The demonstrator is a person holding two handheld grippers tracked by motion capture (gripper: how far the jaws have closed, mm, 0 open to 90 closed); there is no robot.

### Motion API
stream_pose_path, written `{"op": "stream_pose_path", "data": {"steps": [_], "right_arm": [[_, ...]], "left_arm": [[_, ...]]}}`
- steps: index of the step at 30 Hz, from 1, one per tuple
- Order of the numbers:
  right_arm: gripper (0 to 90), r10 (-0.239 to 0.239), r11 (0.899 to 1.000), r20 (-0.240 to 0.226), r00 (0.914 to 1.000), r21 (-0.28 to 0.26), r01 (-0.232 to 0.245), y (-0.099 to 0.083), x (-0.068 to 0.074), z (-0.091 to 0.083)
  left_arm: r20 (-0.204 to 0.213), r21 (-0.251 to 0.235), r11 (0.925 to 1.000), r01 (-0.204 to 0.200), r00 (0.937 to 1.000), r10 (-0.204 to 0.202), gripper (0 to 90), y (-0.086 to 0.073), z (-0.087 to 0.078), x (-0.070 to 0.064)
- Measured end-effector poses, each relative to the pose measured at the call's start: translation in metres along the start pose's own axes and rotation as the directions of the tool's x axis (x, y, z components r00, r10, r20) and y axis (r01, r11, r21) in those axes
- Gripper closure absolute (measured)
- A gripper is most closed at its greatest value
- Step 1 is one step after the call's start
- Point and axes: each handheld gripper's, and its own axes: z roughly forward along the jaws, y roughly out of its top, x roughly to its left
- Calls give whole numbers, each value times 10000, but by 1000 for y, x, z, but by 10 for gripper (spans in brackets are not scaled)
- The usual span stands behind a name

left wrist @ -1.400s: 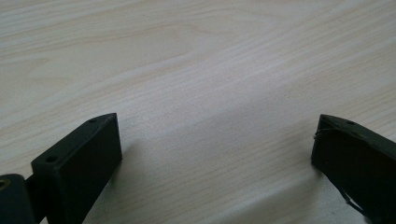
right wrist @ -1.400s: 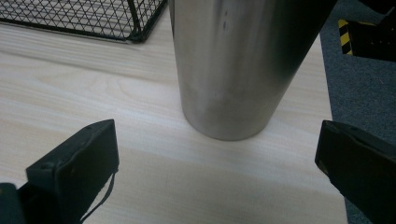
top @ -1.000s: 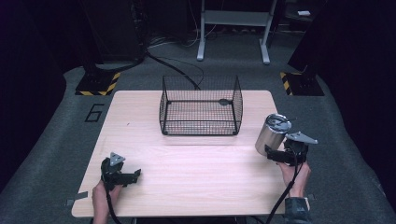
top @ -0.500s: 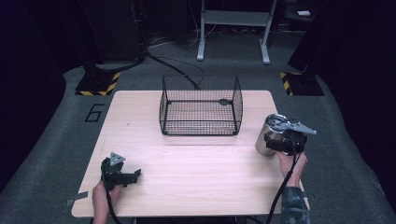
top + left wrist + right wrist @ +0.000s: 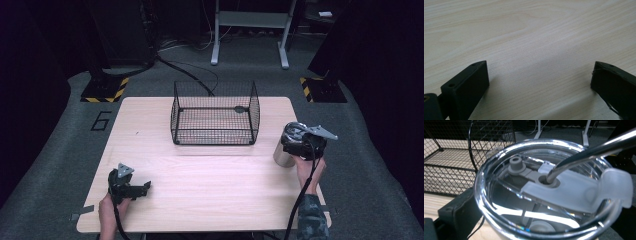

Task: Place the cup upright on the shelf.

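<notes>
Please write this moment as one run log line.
left claw: open, on table | right claw: around steel tumbler | wire basket: empty

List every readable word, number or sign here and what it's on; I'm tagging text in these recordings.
"6" - a dark figure marked on the grey floor, left of the table.
No wording can be made out on the tumbler, the wire basket, the left gripper or the right gripper.
The yellow-and-black hazard stripes on the floor carry no words.
</notes>
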Motion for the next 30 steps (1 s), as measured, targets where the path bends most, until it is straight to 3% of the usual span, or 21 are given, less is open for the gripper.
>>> {"op": "stream_pose_path", "data": {"steps": [11,30], "right_arm": [[0,67,9999,89,9999,-76,-66,0,0,10],[28,-58,9994,227,9997,-339,66,-2,0,12]], "left_arm": [[-4,-6,10000,4,10000,-4,15,0,0,0],[-1,-1,10000,1,10000,-1,15,0,0,0]]}}
